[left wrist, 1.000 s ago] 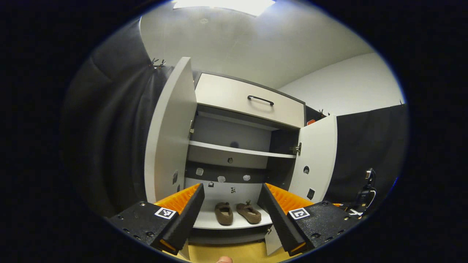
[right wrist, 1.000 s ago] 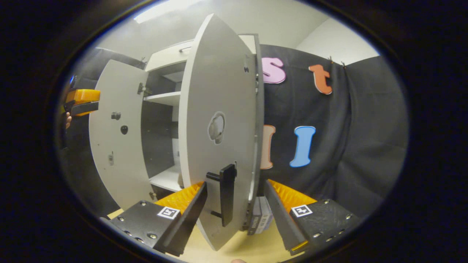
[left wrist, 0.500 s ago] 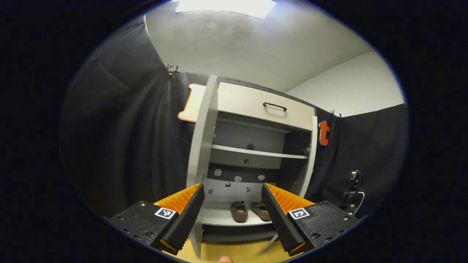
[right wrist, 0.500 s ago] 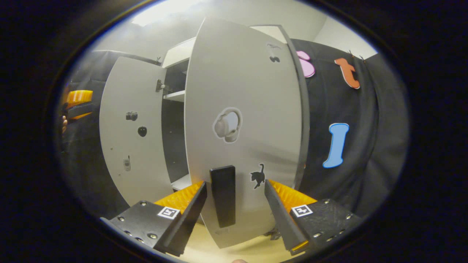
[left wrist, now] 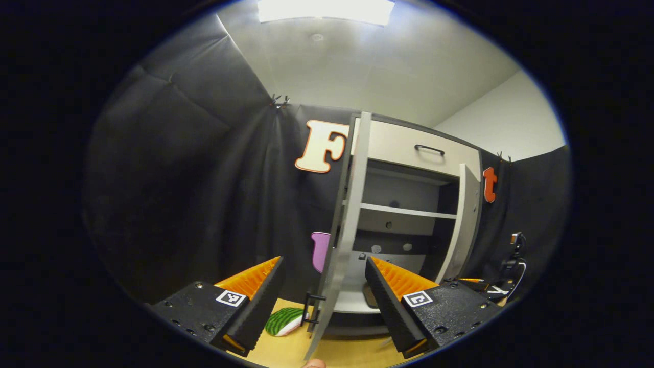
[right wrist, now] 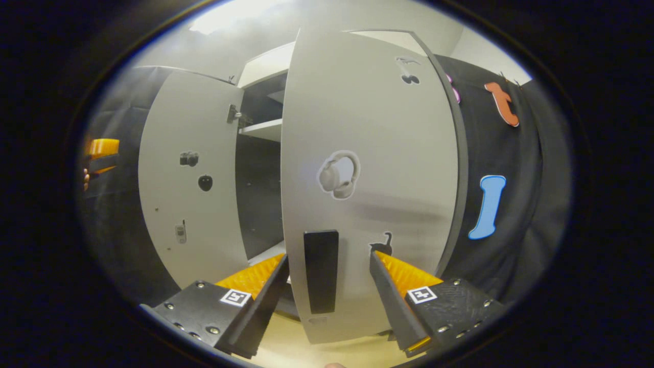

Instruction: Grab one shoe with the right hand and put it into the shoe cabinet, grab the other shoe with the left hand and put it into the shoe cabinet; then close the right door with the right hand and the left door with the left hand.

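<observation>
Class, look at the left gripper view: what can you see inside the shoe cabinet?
Inside the shoe cabinet: a bare white shelf and part of one brown shoe on the bottom board. The left door and a finger cover the rest.

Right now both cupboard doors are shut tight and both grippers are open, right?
Not quite. The doors are not shut. In the right gripper view the right door is swung partway in and the left door stands wide open, with the shelf showing between them. Both the left gripper and the right gripper are open, as you said.
</observation>
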### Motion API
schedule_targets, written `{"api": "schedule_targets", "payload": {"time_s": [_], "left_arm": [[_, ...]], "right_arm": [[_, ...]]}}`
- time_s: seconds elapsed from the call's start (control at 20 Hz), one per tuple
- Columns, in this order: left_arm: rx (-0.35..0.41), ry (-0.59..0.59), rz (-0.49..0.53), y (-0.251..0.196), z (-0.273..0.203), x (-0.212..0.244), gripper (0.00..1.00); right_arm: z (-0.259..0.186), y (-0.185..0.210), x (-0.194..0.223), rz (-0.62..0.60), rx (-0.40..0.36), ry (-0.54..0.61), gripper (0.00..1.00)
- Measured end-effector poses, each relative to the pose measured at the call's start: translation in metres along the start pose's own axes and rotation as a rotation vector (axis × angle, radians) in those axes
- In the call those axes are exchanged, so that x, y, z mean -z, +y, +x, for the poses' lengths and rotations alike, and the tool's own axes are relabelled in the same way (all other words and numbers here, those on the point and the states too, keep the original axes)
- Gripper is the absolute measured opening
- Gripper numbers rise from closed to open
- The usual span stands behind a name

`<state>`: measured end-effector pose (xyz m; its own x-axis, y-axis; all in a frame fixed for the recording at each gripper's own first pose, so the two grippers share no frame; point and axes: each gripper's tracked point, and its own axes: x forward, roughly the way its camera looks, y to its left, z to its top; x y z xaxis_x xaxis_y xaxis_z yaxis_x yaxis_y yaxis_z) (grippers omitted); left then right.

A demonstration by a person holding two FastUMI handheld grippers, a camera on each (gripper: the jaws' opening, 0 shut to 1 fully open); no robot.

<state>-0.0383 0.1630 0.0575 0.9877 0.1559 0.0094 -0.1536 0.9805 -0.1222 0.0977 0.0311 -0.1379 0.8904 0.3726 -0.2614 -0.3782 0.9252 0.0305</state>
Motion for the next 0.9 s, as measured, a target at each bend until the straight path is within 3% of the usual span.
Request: {"api": "schedule_targets", "payload": {"time_s": [0.2,0.25,0.4,0.7,0.9], "left_arm": [[-0.006,0.057,-0.034,0.016,0.029,0.027,1.00],[-0.013,0.071,-0.041,0.019,0.035,0.034,0.92],[-0.025,0.104,-0.058,0.026,0.050,0.049,0.93],[0.024,0.126,-0.046,0.018,0.055,0.054,0.95],[0.106,0.148,-0.096,-0.005,0.057,0.060,0.95]], "right_arm": [[-0.006,-0.008,-0.003,-0.005,0.026,-0.006,0.93],[-0.008,-0.011,-0.003,-0.010,0.035,-0.007,0.93],[-0.015,-0.024,-0.004,-0.021,0.075,-0.006,0.96],[-0.022,-0.034,0.000,0.000,0.110,0.001,0.96],[-0.021,-0.028,-0.003,0.017,0.098,-0.007,0.95]]}}
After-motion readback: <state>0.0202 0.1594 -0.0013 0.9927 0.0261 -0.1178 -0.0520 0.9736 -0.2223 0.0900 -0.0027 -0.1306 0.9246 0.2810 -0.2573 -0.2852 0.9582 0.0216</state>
